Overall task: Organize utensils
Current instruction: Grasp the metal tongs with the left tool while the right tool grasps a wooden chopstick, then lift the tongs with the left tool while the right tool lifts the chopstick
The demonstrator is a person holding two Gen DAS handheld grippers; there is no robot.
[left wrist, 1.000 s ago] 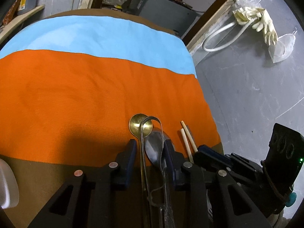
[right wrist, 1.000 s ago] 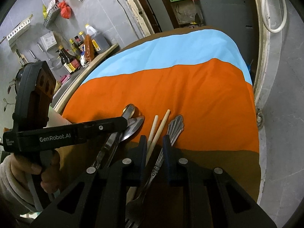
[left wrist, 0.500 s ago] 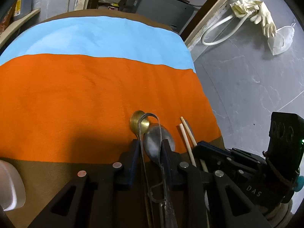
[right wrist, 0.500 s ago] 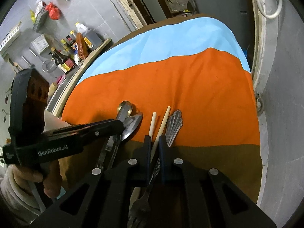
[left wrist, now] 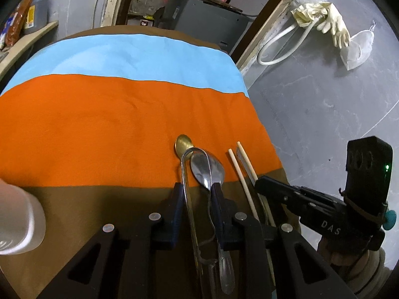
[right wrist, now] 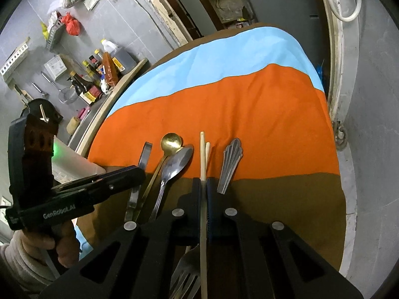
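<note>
The right gripper [right wrist: 204, 186] has just clamped shut on one chopstick [right wrist: 202, 154], its jaws a second ago standing apart around both sticks. The second chopstick [right wrist: 207, 149] lies just beside the held one, free on the striped cloth [right wrist: 249, 114]. To the right of the chopsticks lies the fork [right wrist: 230, 164], handle pointing away, tines near the gripper's body. To their left lie the steel spoon [right wrist: 174, 164], the brass spoon [right wrist: 170, 142] and the metal tongs [right wrist: 142, 164].

The left gripper [left wrist: 197, 196] stands narrow about the tongs' two arms and the steel spoon's handle; whether its pads press on either cannot be told. It has drawn back a little from the spoons.

The pinch suggests the chopsticks are next to be sorted, though only one is caught.
</note>
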